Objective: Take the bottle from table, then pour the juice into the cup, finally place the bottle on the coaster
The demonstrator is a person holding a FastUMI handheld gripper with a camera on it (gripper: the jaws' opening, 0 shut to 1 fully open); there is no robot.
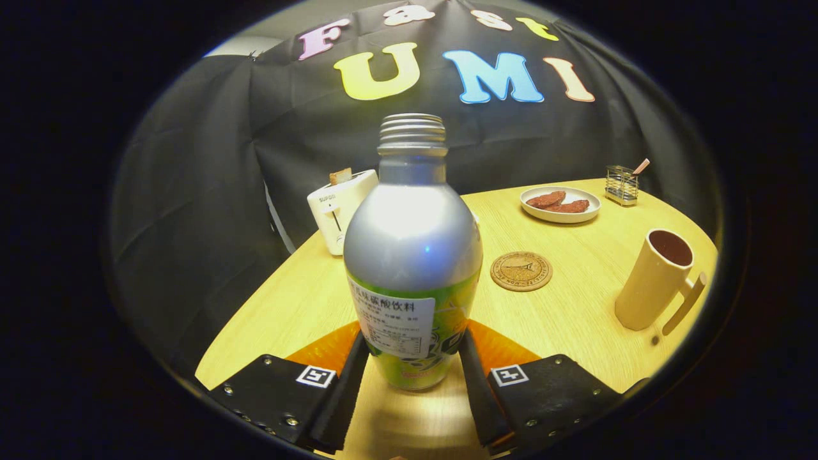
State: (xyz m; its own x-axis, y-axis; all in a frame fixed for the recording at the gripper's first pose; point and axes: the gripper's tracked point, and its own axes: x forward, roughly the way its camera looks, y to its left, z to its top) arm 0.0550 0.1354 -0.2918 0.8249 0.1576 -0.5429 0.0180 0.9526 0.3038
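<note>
Gripper view: jaws (412,374) pinching bottle (412,255) low on its label, both fingers pressed to its sides, base apparently just off the worktop (575,306). Coaster (521,271) just right of bottle; cup (658,281) farther right. Uncapped and held low: likely to tip or slip in the pour, spilling juice.

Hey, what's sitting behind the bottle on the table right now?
Behind the bottle, held between the jaws of the gripper, stands a white toaster with toast sticking out. The bottle covers the toaster's near side and the table directly behind it.
</note>
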